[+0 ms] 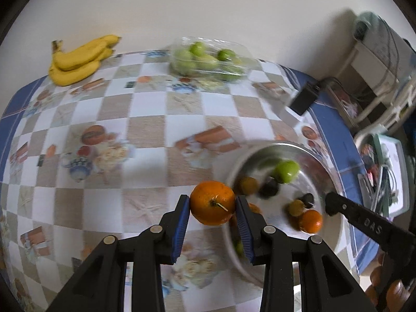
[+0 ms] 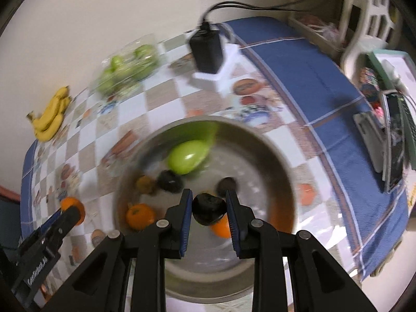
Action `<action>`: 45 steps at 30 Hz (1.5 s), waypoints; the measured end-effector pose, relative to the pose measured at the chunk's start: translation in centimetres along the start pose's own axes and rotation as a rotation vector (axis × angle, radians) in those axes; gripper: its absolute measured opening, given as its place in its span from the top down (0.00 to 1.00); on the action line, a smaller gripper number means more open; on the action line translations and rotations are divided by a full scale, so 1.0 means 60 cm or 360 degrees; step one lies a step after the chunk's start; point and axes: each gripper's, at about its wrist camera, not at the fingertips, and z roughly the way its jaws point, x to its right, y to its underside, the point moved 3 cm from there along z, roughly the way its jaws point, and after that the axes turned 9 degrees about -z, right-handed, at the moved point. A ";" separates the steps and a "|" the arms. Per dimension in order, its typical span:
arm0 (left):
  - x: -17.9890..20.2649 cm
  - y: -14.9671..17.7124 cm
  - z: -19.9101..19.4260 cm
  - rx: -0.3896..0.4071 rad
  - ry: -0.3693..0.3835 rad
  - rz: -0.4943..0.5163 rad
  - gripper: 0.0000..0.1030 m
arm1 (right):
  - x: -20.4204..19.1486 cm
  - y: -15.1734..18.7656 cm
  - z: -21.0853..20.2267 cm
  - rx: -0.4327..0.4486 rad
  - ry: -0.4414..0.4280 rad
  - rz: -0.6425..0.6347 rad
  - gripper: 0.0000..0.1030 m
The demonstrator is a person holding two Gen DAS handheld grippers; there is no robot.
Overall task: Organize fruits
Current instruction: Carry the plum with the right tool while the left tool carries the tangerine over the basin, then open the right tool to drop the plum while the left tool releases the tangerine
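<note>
The left gripper (image 1: 212, 202) is clenched on a round orange mandarin (image 1: 212, 202) with a small stem, its blue ribbed pads pressing the fruit's two sides above the checkered, picture-printed tablecloth (image 1: 145, 130). Just right of those jaws sits a round metal bowl (image 1: 321, 167) holding a smooth green fruit (image 1: 286, 171), small dark fruits, small brownish ones and another orange one. Far ahead of the jaws and to their left lies a bunch of yellow bananas (image 1: 80, 59); straight ahead, near the wall, stands a clear plastic punnet of green fruits (image 1: 208, 59). The right gripper (image 2: 208, 208) grasps a dark, nearly black, wrinkled fruit (image 2: 208, 206) between its pads, directly over the bowl's inside. Ahead of these jaws in the bowl lie the green fruit and two dark fruits; an orange fruit sits left of them, another shows just beneath. A black power adapter (image 2: 206, 49) on a white block stands far ahead.
</note>
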 end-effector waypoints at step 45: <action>0.137 0.053 0.106 -0.0151 0.0016 0.0301 0.49 | 0.073 -0.003 0.073 -0.0154 0.0144 0.0119 0.60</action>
